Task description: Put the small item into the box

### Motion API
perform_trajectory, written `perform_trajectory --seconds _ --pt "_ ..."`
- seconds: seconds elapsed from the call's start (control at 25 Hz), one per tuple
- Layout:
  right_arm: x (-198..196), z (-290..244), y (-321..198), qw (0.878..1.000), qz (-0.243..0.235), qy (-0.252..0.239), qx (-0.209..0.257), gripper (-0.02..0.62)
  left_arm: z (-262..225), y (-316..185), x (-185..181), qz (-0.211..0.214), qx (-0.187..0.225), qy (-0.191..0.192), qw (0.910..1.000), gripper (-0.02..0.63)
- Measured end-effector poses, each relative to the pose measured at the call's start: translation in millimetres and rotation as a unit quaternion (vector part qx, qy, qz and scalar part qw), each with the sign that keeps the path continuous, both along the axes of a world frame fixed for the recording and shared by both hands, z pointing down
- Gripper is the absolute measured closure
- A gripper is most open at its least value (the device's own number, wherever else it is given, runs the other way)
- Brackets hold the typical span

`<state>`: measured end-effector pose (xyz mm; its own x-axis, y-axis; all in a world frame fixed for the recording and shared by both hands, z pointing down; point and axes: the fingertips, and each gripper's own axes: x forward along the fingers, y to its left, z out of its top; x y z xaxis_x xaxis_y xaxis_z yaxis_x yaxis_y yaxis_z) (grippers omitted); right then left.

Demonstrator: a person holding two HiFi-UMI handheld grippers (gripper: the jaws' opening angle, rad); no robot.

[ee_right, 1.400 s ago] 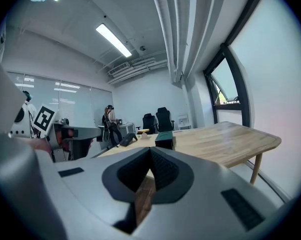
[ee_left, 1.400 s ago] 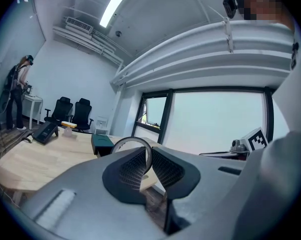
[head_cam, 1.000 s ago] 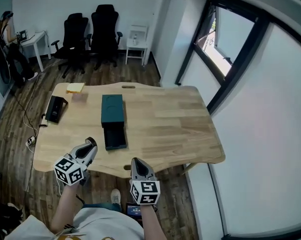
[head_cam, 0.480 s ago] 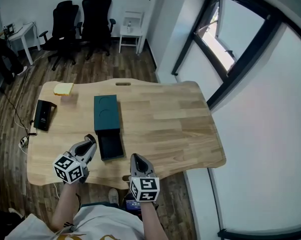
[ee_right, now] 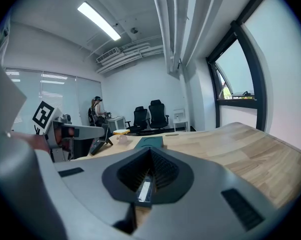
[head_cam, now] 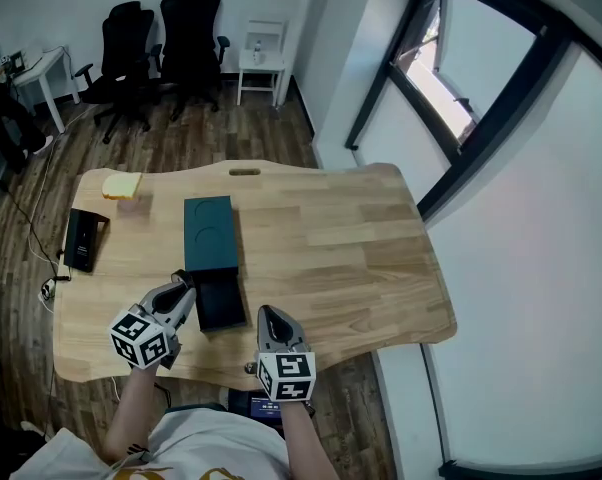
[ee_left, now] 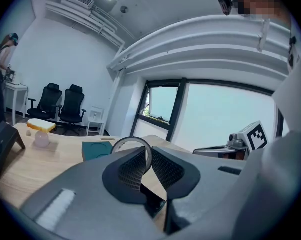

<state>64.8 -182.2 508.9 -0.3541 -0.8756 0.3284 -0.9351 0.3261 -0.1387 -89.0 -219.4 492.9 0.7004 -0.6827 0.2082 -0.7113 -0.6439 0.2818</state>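
A dark teal box lies on the wooden table, with its open dark tray pulled out toward me. My left gripper hovers at the tray's left edge, shut on a thin silver ring that stands upright between its pads. The box lid shows beyond those jaws, and the tray sits just below them. My right gripper hangs over the table's near edge, right of the tray, jaws shut with nothing held. The box lies ahead of it.
A black device, a yellow sponge and a small pinkish object sit on the table's far left. Office chairs and a small white side table stand behind. A window wall runs along the right.
My left gripper with the ring has closed in on the open tray's left edge. The head view has shifted slightly; the right gripper has stayed near the table's front edge.
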Motion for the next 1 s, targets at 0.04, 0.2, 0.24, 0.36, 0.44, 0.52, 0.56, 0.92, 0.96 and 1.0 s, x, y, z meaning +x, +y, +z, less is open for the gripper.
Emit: perform_trajectory --seconds 0.04,0.2,0.24,0.36,0.44,0.52,0.56,0.92,0.96,1.0 --pt "0 2 -1 1.0 -0.001 0.001 -0.002 0.591 1 -2 1 0.0 -0.001 0.0 1.0 0.566" --pt "2 10 -9 1.0 -0.002 0.002 -0.009 0.591 7 -12 2 -0.001 -0.004 0.001 1.0 0.566" --pt "3 13 -11 1.0 -0.003 0.001 -0.011 0.591 9 -13 2 -0.001 -0.007 0.001 1.0 0.566" --pt "5 19 -18 1.0 -0.003 0.0 -0.019 0.591 17 -20 3 -0.002 -0.016 -0.002 0.9999 0.566" --pt "8 23 -22 1.0 -0.003 0.0 -0.024 0.591 23 -23 6 0.0 -0.023 -0.005 0.9997 0.566" --pt "10 28 -26 1.0 -0.002 -0.001 -0.03 0.591 32 -26 8 0.002 -0.033 -0.01 0.9994 0.566" --pt "11 31 -27 0.999 -0.003 -0.001 -0.033 0.591 38 -28 10 0.004 -0.04 -0.015 0.9991 0.566" --pt "12 65 -38 0.997 -0.013 0.004 -0.07 0.591 98 -31 26 0.031 -0.098 -0.064 0.9927 0.566" --pt "13 69 -38 0.997 -0.014 0.005 -0.074 0.591 102 -32 27 0.033 -0.1 -0.071 0.9919 0.566" --pt "14 73 -38 0.997 -0.015 0.007 -0.078 0.591 106 -33 28 0.035 -0.103 -0.075 0.9912 0.566"
